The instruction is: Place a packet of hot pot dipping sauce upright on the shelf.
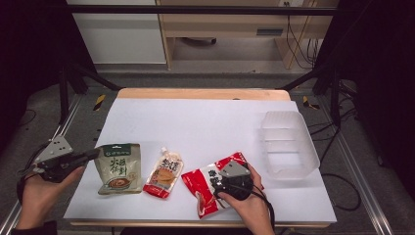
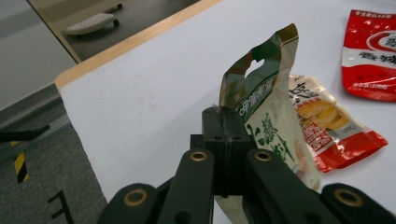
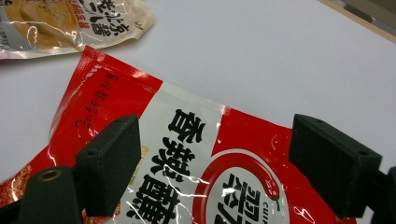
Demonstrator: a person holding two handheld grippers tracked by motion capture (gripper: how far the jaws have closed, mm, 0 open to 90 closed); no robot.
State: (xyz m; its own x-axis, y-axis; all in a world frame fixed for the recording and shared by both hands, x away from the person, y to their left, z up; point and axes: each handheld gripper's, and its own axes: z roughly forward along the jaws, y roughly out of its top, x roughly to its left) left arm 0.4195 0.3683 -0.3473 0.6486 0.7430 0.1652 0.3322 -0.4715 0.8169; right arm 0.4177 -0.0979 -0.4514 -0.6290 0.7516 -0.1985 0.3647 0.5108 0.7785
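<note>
My left gripper (image 1: 92, 155) (image 2: 224, 119) is shut on the top corner of a green sauce pouch (image 1: 118, 169) (image 2: 261, 105), near the table's left edge. The pouch's top is pulled up off the white table and its lower part hangs toward the surface. Just right of it lies an orange spouted pouch (image 1: 164, 174) (image 2: 322, 126) (image 3: 70, 23), flat. My right gripper (image 1: 222, 177) (image 3: 215, 140) hovers open over a red snack pouch (image 1: 205, 183) (image 2: 371, 56) (image 3: 187, 154). Its jaws stand wide to either side of the pouch's printed face.
A clear plastic tub (image 1: 286, 142) stands at the right of the white table top (image 1: 205, 122). The table's wooden far edge (image 1: 203, 94) runs along the back, with black frame rails and floor cables around it.
</note>
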